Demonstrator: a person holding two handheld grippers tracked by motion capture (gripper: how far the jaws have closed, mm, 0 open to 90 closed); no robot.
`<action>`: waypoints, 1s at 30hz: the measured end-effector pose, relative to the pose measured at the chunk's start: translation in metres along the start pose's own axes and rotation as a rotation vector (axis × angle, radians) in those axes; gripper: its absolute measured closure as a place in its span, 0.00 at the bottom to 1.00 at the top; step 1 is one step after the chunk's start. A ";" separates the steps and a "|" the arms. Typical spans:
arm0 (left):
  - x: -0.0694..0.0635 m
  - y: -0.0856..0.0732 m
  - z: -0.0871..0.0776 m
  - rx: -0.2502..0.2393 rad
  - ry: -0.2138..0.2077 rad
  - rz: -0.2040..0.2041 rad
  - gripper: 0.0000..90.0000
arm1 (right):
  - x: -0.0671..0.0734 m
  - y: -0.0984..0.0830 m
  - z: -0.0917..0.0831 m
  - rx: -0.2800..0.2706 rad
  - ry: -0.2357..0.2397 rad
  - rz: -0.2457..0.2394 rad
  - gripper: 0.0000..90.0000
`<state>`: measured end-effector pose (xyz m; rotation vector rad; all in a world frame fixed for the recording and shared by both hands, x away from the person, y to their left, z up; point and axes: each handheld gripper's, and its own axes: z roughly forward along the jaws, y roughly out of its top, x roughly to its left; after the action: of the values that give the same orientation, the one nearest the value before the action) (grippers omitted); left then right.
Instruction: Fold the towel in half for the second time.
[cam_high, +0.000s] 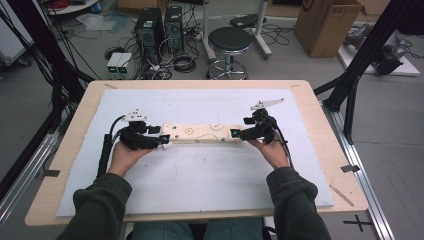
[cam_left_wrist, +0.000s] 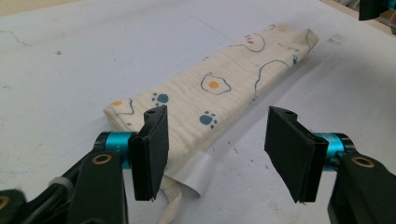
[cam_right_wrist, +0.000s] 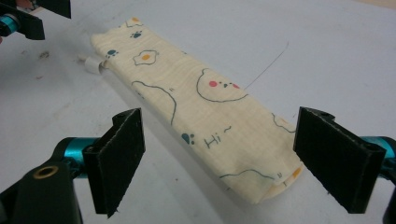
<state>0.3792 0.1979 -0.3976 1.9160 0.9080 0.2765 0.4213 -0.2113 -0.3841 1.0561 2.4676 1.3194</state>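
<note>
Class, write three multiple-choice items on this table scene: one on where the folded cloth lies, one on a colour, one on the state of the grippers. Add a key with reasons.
1. Where does the folded cloth lie?
A. on the stool
B. on the white mat, between the two grippers
C. on the floor

2. What colour are the paw prints on the cloth?
A. teal
B. purple
C. black

3. How do the left gripper and right gripper stand?
A. both clamped on the cloth
B. one clamped
C. both open

Key: B, the cloth lies flat on the mat; A, teal paws show in both gripper views; C, neither gripper's pads press the cloth.
</note>
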 end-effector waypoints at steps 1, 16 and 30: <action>-0.001 0.000 -0.001 -0.002 0.000 0.000 0.43 | 0.001 0.000 0.000 -0.001 0.001 -0.003 0.17; -0.011 -0.004 -0.010 -0.024 -0.009 0.014 0.40 | 0.010 -0.017 -0.011 -0.034 -0.011 0.004 0.17; -0.020 -0.012 -0.016 -0.012 -0.007 0.045 0.36 | 0.016 -0.027 -0.019 -0.057 0.000 -0.008 0.14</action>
<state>0.3508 0.1980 -0.3953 1.9275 0.8579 0.3014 0.3869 -0.2237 -0.3908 1.0322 2.4165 1.3778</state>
